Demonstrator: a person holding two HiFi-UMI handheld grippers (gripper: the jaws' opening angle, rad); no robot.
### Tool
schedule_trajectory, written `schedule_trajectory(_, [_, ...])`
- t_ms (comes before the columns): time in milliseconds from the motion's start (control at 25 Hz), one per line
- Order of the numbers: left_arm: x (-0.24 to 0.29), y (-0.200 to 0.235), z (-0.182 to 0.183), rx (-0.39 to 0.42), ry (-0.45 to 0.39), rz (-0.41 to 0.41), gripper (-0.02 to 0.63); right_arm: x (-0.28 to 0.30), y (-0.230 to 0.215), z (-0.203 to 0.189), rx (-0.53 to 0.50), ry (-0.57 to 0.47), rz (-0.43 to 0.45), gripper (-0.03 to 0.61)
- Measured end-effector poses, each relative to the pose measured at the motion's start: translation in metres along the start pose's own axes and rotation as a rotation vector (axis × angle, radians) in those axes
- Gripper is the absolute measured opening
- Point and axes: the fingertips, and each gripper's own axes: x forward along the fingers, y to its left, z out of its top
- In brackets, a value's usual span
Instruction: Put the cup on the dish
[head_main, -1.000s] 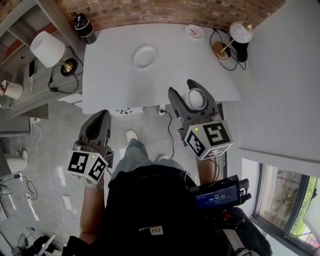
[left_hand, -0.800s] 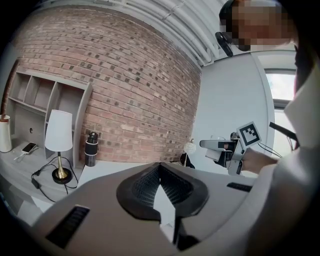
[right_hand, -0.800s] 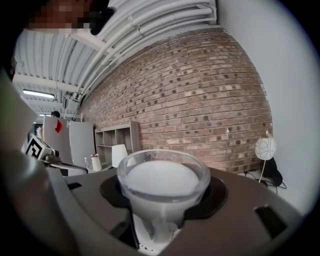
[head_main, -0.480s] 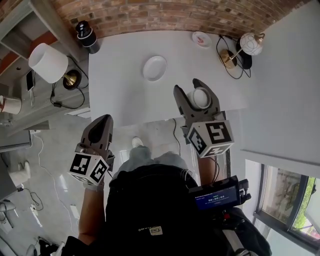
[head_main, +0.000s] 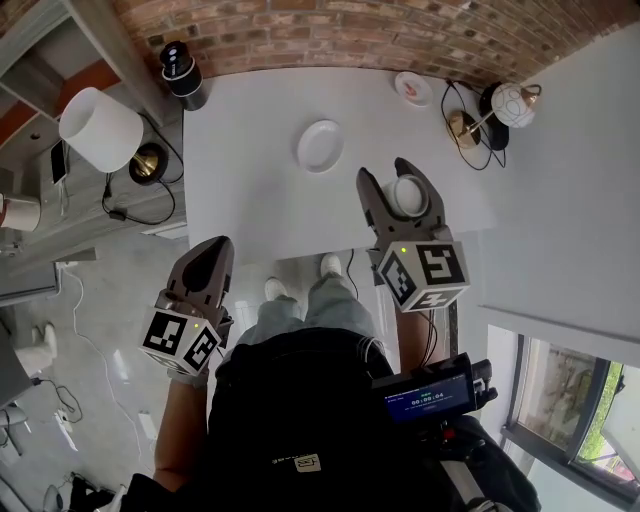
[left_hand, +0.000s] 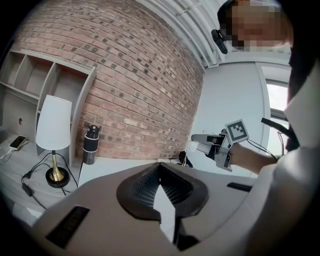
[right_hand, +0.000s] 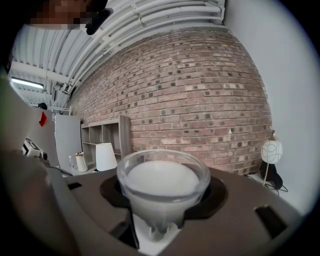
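Holds a translucent cup (right_hand: 162, 187) with a milky white inside in the right claw (head_main: 390, 180), clamped at its sides by both jaws, upright and mouth up. Has it over the near edge of the white worktop (head_main: 250, 190), perhaps lifted just clear of the surface, though hard to judge from above. Finds the white dish (head_main: 320, 146) well apart from the cup, further in on the worktop toward the brick wall (head_main: 330, 30) and to the left of the right claw, lying flat. Hangs the left claw (head_main: 212, 252) low and off the worktop, over the grey floor (head_main: 100, 300) on the near side, with jaws shut together and nothing gripped. Shows along the far side of the worktop a dark cylindrical bottle (head_main: 183, 70) at the left corner, a small saucer (head_main: 412, 88) with a pinkish mark by the wall, and a globe lamp (head_main: 510, 102) on a brass stem near the right corner. Shows a table lamp (head_main: 97, 125) with a white shade and brass foot on a lower grey surface just left of the worktop. Shows, from the left gripper view, the right claw's marker cube (left_hand: 236, 131) above the worktop at the right.
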Motion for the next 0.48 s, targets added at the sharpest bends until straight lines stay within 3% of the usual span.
schedule_trajectory(480, [0.010,0.002,-0.002,-0.028,-0.001,0.054,0.005,0.045,-0.024,-0.012,-0.036,0.018,0.027,0.244])
